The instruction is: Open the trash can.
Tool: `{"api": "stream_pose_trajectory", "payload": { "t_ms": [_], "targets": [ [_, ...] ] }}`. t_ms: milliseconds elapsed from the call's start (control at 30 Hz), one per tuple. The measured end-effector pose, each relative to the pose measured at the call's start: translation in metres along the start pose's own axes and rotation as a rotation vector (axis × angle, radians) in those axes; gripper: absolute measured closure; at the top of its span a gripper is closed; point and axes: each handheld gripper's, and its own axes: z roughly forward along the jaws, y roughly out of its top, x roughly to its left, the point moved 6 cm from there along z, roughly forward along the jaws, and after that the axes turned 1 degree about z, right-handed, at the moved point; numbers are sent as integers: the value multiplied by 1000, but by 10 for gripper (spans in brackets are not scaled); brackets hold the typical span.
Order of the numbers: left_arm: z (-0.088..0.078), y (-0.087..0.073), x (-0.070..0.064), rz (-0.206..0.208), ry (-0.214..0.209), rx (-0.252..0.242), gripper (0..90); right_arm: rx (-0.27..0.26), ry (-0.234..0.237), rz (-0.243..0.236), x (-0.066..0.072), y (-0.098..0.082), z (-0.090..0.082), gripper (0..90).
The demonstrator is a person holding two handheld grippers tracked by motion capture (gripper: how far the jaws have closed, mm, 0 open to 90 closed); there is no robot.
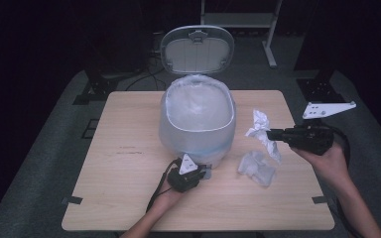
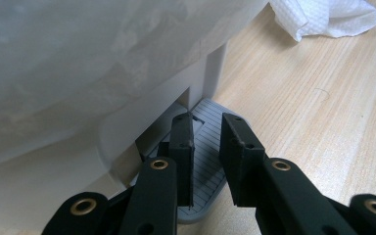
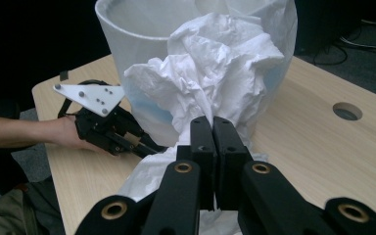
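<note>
A white pedal bin [image 1: 197, 114] lined with a clear bag stands mid-table with its lid [image 1: 197, 49] raised. My left gripper [image 1: 203, 172] is at the bin's front base; its jaws [image 2: 208, 122] are shut with nothing between them, and the tips rest on the grey ribbed pedal [image 2: 210, 161]. To the right of the bin, my right gripper [image 1: 269, 134] is shut on a crumpled white paper towel [image 1: 260, 126], held above the table. In the right gripper view the towel [image 3: 215, 68] bulges above the shut jaws [image 3: 213, 122], in front of the bin.
A second crumpled paper [image 1: 256, 167] lies on the wooden table [image 1: 124, 163] below the held towel, also seen as the white paper [image 2: 323, 14] beyond the pedal. A round hole [image 3: 346, 111] is in the tabletop. The surroundings are dark floor with stands and cables.
</note>
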Motion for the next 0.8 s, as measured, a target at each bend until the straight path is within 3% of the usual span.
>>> {"api": "stream_pose_trajectory", "payload": {
  "t_ms": [800],
  "targets": [
    [0,0,0,3,1,5,755,-32,16,-17,5,40,-13,881]
  ]
}}
